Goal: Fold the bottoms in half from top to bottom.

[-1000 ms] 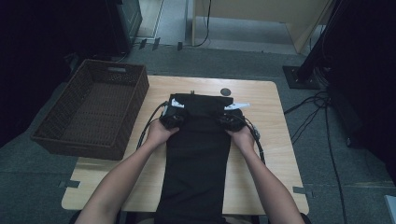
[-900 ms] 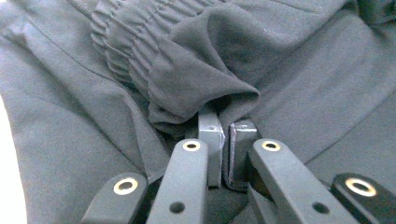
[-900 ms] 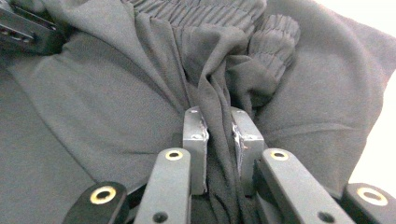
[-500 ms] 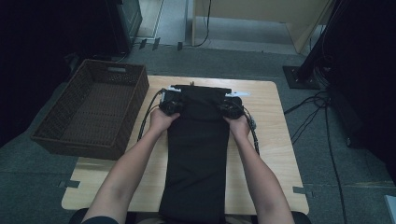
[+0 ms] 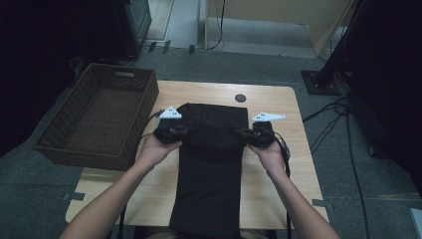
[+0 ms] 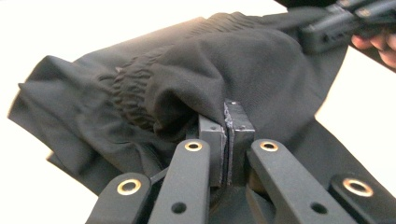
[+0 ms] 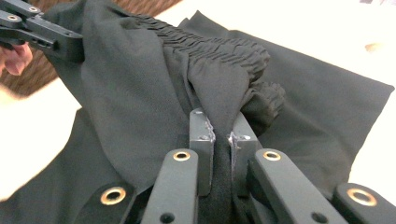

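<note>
Folding: looks like the far end of the black trousers (image 5: 211, 164) is being brought back toward the near end, both claws working together.

Trousers: lying lengthwise down the middle of the table (image 5: 278, 104), near end hanging over the near edge, gathered waistband lifted off the top at the far end.

Left claw (image 5: 185, 132): clenched on the left edge of the waistband; the left gripper view has fabric pinched tight between the pads (image 6: 228, 122).

Right claw (image 5: 245, 133): grasping the right edge the same way, cloth bunched between the jaws (image 7: 219, 126).

Doing it well: I'd keep both claws level with each other and the same distance apart so the band stays taut, then lay it down square on the legs so the side edges line up. Letting go of one side early would probably skew the fold.

Hands: both forearms come in from the near side, palms turned inward, left hand (image 5: 157, 149) and right hand (image 5: 271, 152) mirrored either side of the cloth, raised a bit above the table.

Basket (image 5: 99, 117): brown wicker, left of the table, nothing in it that I can see.
</note>
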`<state>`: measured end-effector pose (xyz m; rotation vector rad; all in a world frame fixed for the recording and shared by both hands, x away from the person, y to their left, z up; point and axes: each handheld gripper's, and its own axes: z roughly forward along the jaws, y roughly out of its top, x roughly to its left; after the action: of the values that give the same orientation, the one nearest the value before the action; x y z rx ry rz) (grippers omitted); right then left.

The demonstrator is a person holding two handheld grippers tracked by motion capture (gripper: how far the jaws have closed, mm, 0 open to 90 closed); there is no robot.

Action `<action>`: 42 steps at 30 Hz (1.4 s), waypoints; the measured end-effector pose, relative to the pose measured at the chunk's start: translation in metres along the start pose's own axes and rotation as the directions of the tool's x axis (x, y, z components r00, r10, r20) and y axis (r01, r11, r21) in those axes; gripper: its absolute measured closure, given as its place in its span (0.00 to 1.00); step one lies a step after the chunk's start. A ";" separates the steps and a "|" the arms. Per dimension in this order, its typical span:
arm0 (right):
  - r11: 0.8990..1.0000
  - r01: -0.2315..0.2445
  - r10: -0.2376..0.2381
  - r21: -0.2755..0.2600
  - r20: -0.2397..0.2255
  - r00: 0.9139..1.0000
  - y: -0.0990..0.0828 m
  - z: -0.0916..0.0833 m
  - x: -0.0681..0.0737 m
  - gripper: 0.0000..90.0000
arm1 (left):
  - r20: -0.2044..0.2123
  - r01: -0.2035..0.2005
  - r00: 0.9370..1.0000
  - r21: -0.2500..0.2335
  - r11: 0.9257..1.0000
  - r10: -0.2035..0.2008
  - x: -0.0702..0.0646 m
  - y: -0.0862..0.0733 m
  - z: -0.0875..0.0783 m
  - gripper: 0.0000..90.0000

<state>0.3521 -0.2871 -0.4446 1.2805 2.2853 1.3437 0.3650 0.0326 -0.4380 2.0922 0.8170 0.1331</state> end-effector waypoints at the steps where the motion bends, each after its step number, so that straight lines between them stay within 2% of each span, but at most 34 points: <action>1: 1.000 -0.003 0.003 0.025 -0.006 1.000 -0.007 0.002 0.002 0.93 | 0.005 0.000 1.000 0.030 1.000 0.000 -0.002 -0.007 0.004 0.98; 3: 0.996 0.008 -0.008 0.089 -0.004 1.000 -0.023 0.010 0.003 0.93 | -0.002 0.004 1.000 0.081 0.997 -0.003 -0.002 -0.020 0.016 0.98; 5: 0.990 -0.004 0.005 0.140 -0.008 1.000 -0.036 0.020 0.003 0.93 | -0.005 0.017 1.000 0.114 0.993 -0.016 0.000 -0.029 0.026 0.98; 8: 0.988 0.013 -0.015 0.156 0.011 1.000 -0.046 0.029 0.002 0.92 | -0.017 0.013 1.000 0.147 0.989 -0.011 0.003 -0.034 0.039 0.98; 10: 0.986 0.012 -0.016 0.166 0.018 1.000 -0.047 0.034 -0.002 0.92 | -0.036 0.001 0.999 0.165 0.986 0.005 0.007 -0.035 0.049 0.98; 12: 0.986 0.009 -0.013 0.169 0.022 1.000 -0.047 0.037 -0.004 0.92 | -0.042 0.003 0.999 0.170 0.985 0.005 0.009 -0.034 0.053 0.98; 13: 0.987 -0.015 0.011 0.163 0.026 1.000 -0.045 0.043 -0.011 0.91 | -0.054 0.025 0.998 0.161 0.987 -0.017 0.015 -0.030 0.060 0.98; 14: 0.988 -0.020 0.016 0.152 0.031 0.999 -0.043 0.045 -0.015 0.91 | -0.060 0.031 0.998 0.154 0.988 -0.021 0.019 -0.028 0.063 0.98; 16: 0.989 -0.025 0.020 0.144 0.042 0.999 -0.041 0.048 -0.019 0.91 | -0.067 0.031 0.998 0.147 0.989 -0.022 0.022 -0.025 0.067 0.98; 17: 0.991 -0.021 0.013 0.130 0.061 0.998 -0.036 0.053 -0.027 0.90 | -0.076 0.040 0.997 0.141 0.989 -0.030 0.030 -0.019 0.074 0.98; 19: 0.993 -0.028 0.019 0.114 0.080 0.997 -0.030 0.059 -0.034 0.90 | -0.094 0.052 0.995 0.140 0.989 -0.039 0.036 -0.011 0.080 0.98; 21: 0.995 -0.004 -0.007 0.103 0.106 0.994 -0.025 0.065 -0.041 0.89 | -0.114 0.055 0.993 0.144 0.988 -0.039 0.042 -0.003 0.087 0.98; 25: 0.996 0.000 -0.013 0.087 0.145 0.989 -0.015 0.075 -0.051 0.88 | -0.139 0.069 0.989 0.137 0.988 -0.050 0.053 0.008 0.097 0.98; 26: 0.996 -0.008 -0.006 0.084 0.172 0.985 -0.008 0.082 -0.057 0.88 | -0.159 0.083 0.985 0.129 0.988 -0.062 0.060 0.014 0.102 0.97; 28: 0.997 -0.013 -0.004 0.082 0.198 0.980 -0.001 0.089 -0.061 0.88 | -0.184 0.104 0.979 0.116 0.988 -0.081 0.066 0.018 0.107 0.97; 29: 0.997 -0.022 0.004 0.079 0.215 0.977 0.002 0.092 -0.061 0.88 | -0.184 0.104 0.979 0.116 0.988 -0.081 0.066 0.018 0.107 0.97; 30: 0.997 -0.024 0.006 0.077 0.230 0.973 0.005 0.095 -0.062 0.87 | -0.211 0.124 0.972 0.101 0.987 -0.101 0.069 0.021 0.110 0.97; 32: 0.997 -0.041 0.024 0.066 0.239 0.971 0.008 0.099 -0.064 0.88 | -0.211 0.155 0.968 0.085 0.984 -0.134 0.071 0.022 0.109 0.97; 33: 0.996 -0.069 0.052 0.065 0.232 0.971 0.010 0.099 -0.065 0.89 | -0.204 0.166 0.968 0.072 0.983 -0.148 0.071 0.023 0.106 0.97; 35: 0.991 -0.118 0.101 0.064 0.213 0.972 0.015 0.094 -0.064 0.92 | -0.193 0.152 0.971 0.049 0.987 -0.140 0.070 0.027 0.097 0.98; 36: 0.992 -0.111 0.097 0.058 0.205 0.974 0.018 0.089 -0.063 0.93 | -0.187 0.135 0.974 0.036 0.990 -0.126 0.068 0.030 0.090 0.98; 37: 0.994 -0.101 0.089 0.050 0.198 0.976 0.021 0.082 -0.061 0.93 | -0.187 0.135 0.974 0.036 0.990 -0.126 0.068 0.030 0.090 0.98; 38: 0.995 -0.091 0.082 0.040 0.189 0.979 0.025 0.075 -0.058 0.93 | -0.163 0.104 0.981 0.001 0.995 -0.103 0.063 0.035 0.074 0.98; 39: 0.996 -0.081 0.074 0.028 0.181 0.981 0.028 0.067 -0.054 0.93 | -0.144 0.096 0.985 -0.017 0.995 -0.098 0.060 0.038 0.064 0.98; 42: 0.999 -0.039 0.040 -0.007 0.146 0.989 0.033 0.044 -0.038 0.93 | -0.097 0.089 0.991 -0.057 0.994 -0.095 0.047 0.040 0.037 0.98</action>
<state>0.4185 -0.2816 -0.4531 1.3814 2.1689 1.2229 0.4354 0.0183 -0.4395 2.0076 0.9587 0.2086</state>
